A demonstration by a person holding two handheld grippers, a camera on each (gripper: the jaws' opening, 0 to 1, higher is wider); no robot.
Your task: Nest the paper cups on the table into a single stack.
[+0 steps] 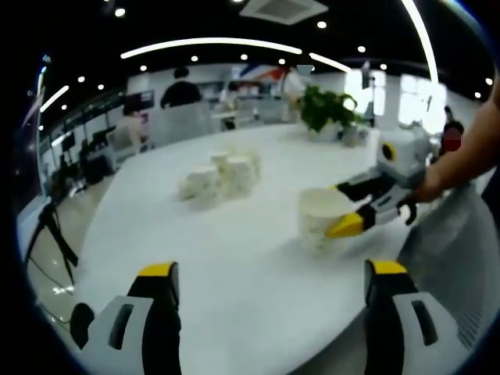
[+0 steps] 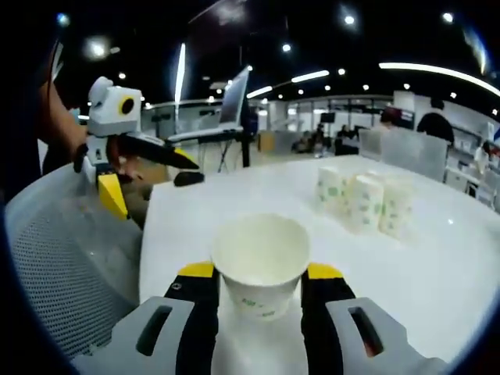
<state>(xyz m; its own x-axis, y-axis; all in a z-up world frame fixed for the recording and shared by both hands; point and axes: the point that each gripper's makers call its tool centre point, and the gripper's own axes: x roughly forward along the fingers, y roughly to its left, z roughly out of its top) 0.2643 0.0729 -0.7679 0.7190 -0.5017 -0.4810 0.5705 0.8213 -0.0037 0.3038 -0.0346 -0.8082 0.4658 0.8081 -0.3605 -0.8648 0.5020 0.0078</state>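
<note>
Between right gripper (image 2: 260, 273) jaws: cup (image 2: 262, 262), upright, mouth up, jaws closed on its lower wall.
Ahead of it, to the right: cups (image 2: 366, 199), grouped on table (image 2: 437, 289).
Left gripper (image 1: 269, 273): jaws wide apart, holding nothing, well short of the cups.
Handling: likely light, thin-walled, crushable.
Grip: light squeeze on the wall below the rim.

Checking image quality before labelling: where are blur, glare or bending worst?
Left gripper view: soft overall, cup group smeared, ceiling light strips bowed by fisheye. Right gripper view: held cup fairly sharp between right claw, far cups hazy, table sheen washed-out.
</note>
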